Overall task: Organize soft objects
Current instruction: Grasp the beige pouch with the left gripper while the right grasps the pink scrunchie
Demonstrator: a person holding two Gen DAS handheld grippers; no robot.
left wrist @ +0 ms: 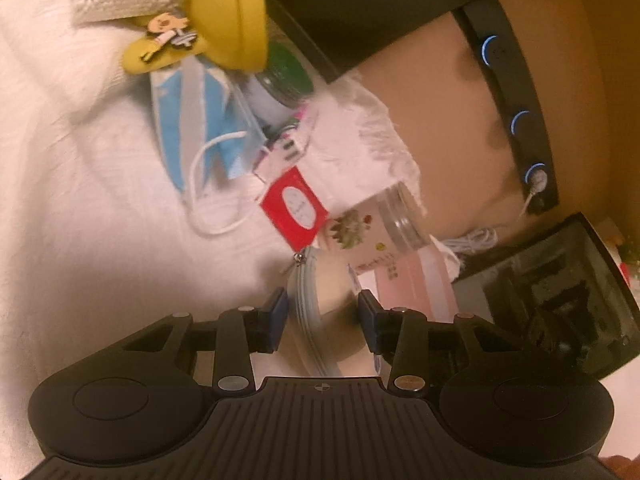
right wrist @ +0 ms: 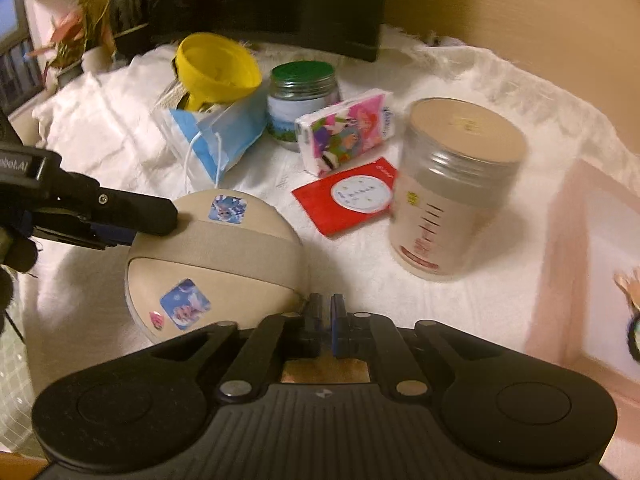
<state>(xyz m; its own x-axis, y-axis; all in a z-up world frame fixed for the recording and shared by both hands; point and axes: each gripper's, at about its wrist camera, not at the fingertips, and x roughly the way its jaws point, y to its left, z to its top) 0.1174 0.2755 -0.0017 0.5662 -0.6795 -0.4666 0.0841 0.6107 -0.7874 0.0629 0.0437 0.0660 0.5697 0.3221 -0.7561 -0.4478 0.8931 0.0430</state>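
Beige pouch (right wrist: 212,260): a round, zipped, flattish case with cartoon stickers is lying on the white furry cloth (right wrist: 100,128), near the front edge and left of the clear jar (right wrist: 456,188).
Left claw (left wrist: 322,312): its jaws are standing about half apart, straddling the zipped rim of the pouch; from the right wrist view its fingers (right wrist: 132,210) are touching the pouch's far-left edge. Whether the pads are pressing yet, I cannot tell.
Right claw (right wrist: 326,320): nearly clenched, a narrow slit showing between the blue pads, nothing between them; it is hovering just beside the pouch's near-right edge.
Pouch direction: being round, it has no clear long axis; its darker band is running from the left claw down toward the right.
Pink bin (right wrist: 580,264): sitting at the right, past the jar.
Other things: a red card (right wrist: 352,200), tissue pack (right wrist: 344,132), blue face masks (right wrist: 216,140), green-lidded jar (right wrist: 300,100) and yellow funnel (right wrist: 216,68) are lying behind the pouch.
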